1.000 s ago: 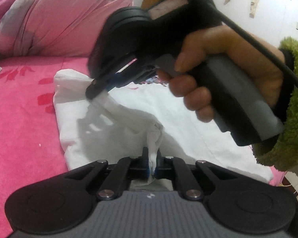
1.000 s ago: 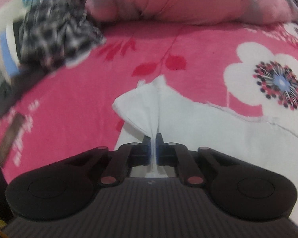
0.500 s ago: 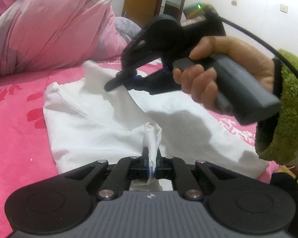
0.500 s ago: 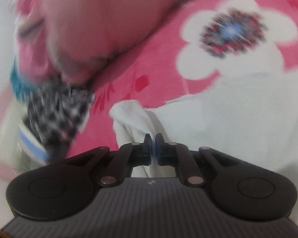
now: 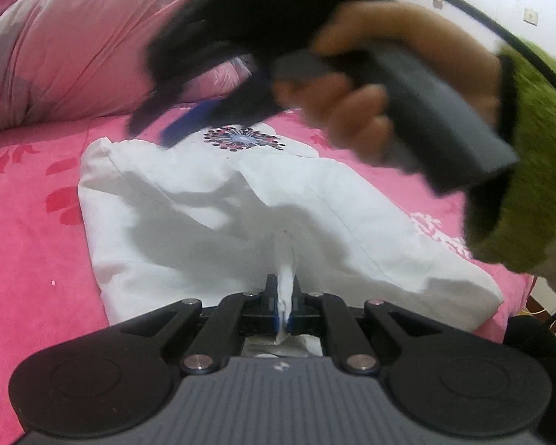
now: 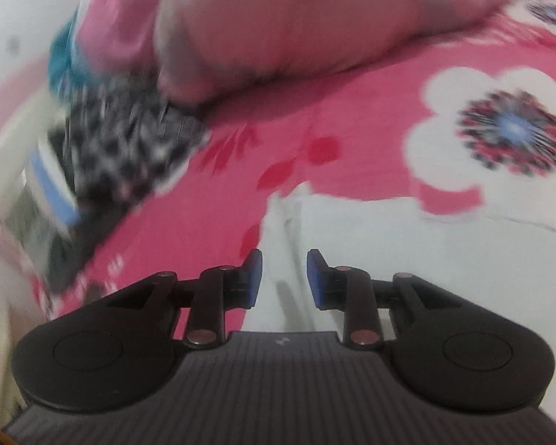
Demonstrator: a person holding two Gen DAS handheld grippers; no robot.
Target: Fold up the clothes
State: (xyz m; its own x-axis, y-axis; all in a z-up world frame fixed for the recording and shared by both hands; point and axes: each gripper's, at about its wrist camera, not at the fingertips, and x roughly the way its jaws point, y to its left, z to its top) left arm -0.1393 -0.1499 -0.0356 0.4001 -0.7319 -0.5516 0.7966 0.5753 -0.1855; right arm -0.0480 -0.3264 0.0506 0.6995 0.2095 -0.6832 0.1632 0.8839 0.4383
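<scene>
Left hand-held gripper point(image 5: 286, 306) pinching white garment point(image 5: 211, 218), right hand-held gripper point(image 6: 283, 278) opening above it

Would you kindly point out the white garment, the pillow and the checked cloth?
White garment point(image 5: 211, 222), left wrist view, on its flat left part.
Pillow point(image 5: 74, 37), left wrist view, on its pink front.
Checked cloth point(image 6: 129, 148), right wrist view, on its blurred middle.

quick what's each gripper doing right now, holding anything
left gripper: shut on a pinched fold of the white garment.
right gripper: jaws opening, nothing clamped; the garment lies below them.
</scene>
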